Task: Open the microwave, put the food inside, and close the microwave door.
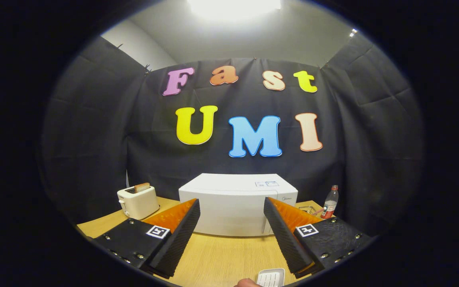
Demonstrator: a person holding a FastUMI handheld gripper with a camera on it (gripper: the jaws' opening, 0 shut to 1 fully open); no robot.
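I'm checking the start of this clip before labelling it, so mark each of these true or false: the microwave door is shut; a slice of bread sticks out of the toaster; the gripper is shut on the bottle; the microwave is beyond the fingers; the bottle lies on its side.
1. The microwave door is shut. True.
2. A slice of bread sticks out of the toaster. True.
3. The gripper is shut on the bottle. False: its fingers are spread wide with nothing between them.
4. The microwave is beyond the fingers. True.
5. The bottle lies on its side. False: it stands upright on the table, beside the microwave.
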